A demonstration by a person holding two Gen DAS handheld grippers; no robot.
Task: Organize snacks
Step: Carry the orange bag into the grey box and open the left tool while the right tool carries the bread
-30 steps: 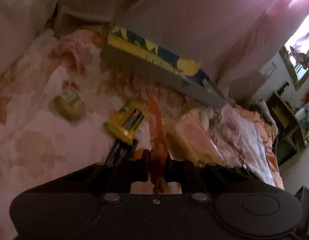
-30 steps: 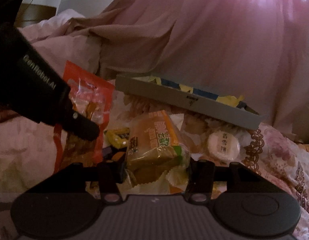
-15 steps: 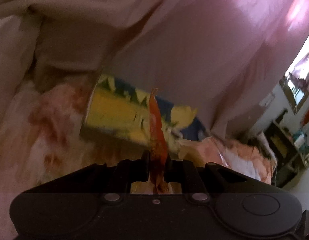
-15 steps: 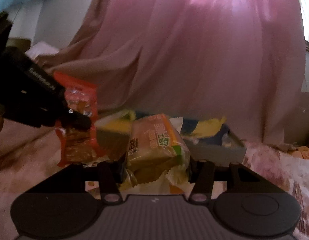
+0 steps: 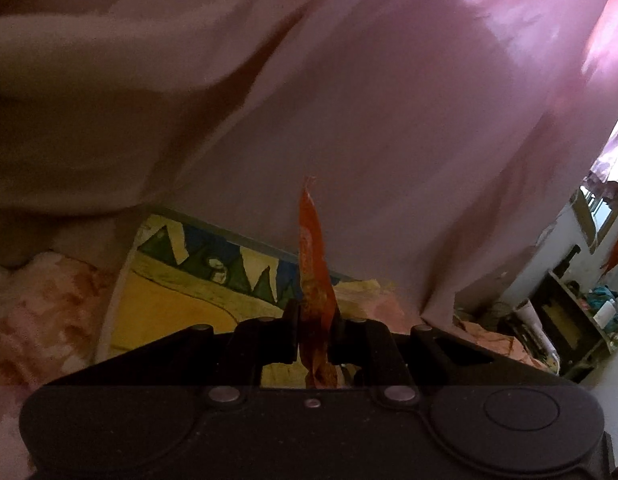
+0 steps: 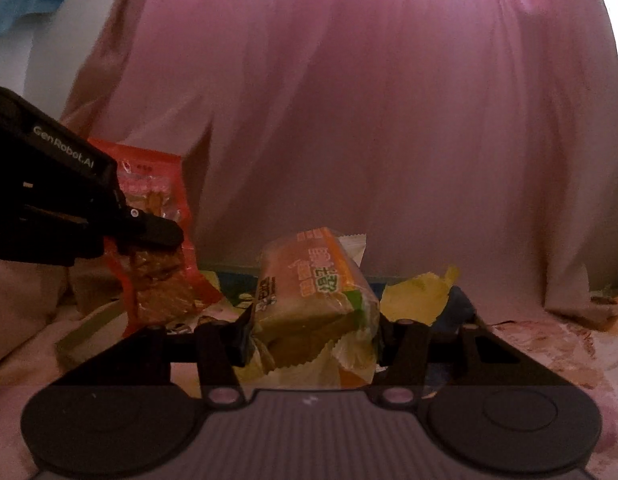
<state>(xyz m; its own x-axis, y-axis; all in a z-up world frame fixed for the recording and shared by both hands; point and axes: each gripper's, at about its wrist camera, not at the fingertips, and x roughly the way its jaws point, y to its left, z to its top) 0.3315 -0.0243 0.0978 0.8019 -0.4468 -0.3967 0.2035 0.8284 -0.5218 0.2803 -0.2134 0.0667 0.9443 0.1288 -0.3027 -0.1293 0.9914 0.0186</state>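
My left gripper (image 5: 315,322) is shut on a flat red snack packet (image 5: 314,280), seen edge-on, held above the open yellow-and-blue box (image 5: 169,300). In the right wrist view the same left gripper (image 6: 157,236) and its red packet (image 6: 157,248) show at the left. My right gripper (image 6: 315,328) is shut on a wrapped bread bun in orange-and-green packaging (image 6: 313,292), held over the box (image 6: 417,300), whose yellow flap sticks up behind it.
A pink curtain (image 5: 389,100) hangs close behind the box. The floral bedsheet (image 5: 37,312) lies left of the box. A cluttered shelf (image 5: 577,320) stands far right. The bedsheet also shows at the right in the right wrist view (image 6: 557,344).
Both grippers rose and moved forward from the snack pile toward the box, each keeping its snack. The loose snacks on the sheet have dropped out of view.
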